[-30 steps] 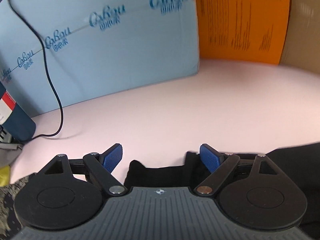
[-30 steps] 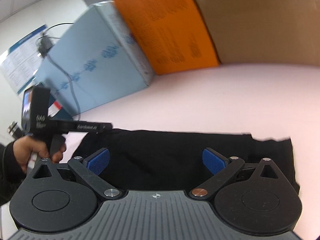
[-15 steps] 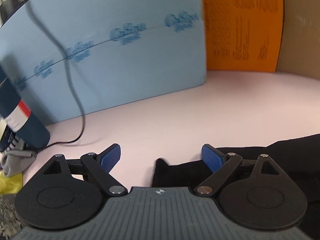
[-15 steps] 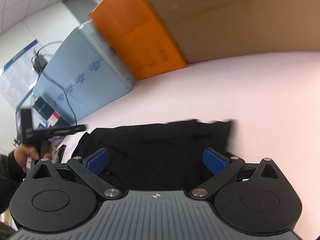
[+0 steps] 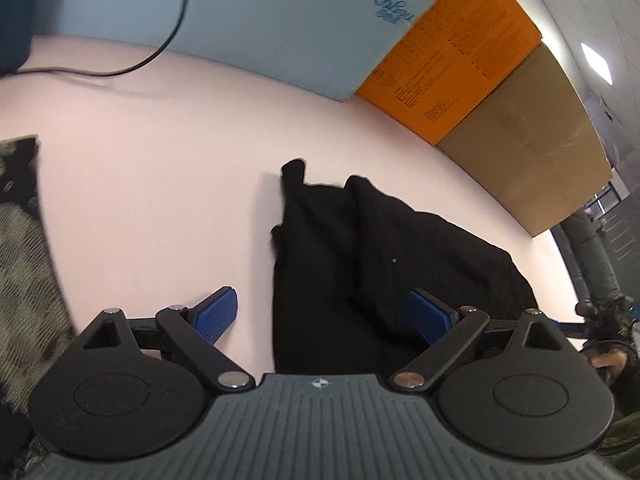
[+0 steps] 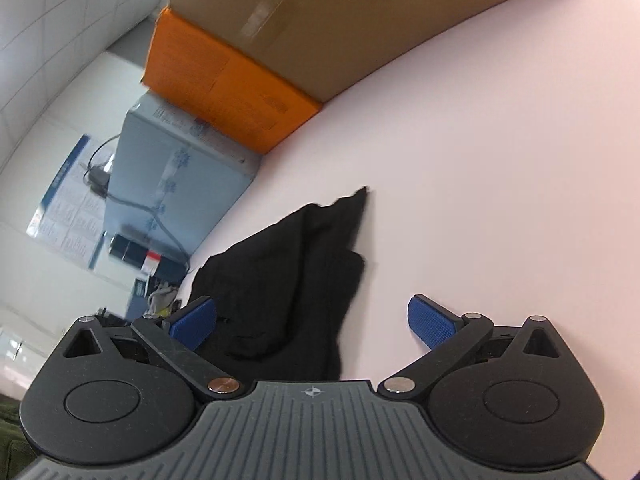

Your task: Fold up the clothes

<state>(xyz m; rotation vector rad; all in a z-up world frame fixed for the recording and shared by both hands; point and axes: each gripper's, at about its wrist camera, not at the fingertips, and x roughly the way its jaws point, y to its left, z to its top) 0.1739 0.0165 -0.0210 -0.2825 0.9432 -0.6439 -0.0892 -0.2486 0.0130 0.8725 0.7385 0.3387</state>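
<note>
A black garment (image 5: 384, 256) lies bunched on the pale pink table (image 5: 160, 168). In the left wrist view its left edge runs up between the jaws of my left gripper (image 5: 326, 314). Those jaws are opening and stand wide, and neither blue pad presses the cloth. The right wrist view shows the same garment (image 6: 296, 276) from its other end. My right gripper (image 6: 312, 322) is open over the cloth's right edge, its pads clear of it.
A light blue box (image 5: 256, 12), an orange box (image 5: 452, 52) and a brown carton (image 5: 528, 132) line the table's far side. A black cable (image 5: 168, 36) runs down the blue box. Patterned cloth (image 5: 24, 264) lies at the left. A hand (image 5: 608, 356) shows at the right edge.
Both grippers have swung and rolled, so both views now tilt. The garment, spread wide a second ago, is now a narrower bunched pile. The left jaws have widened.
</note>
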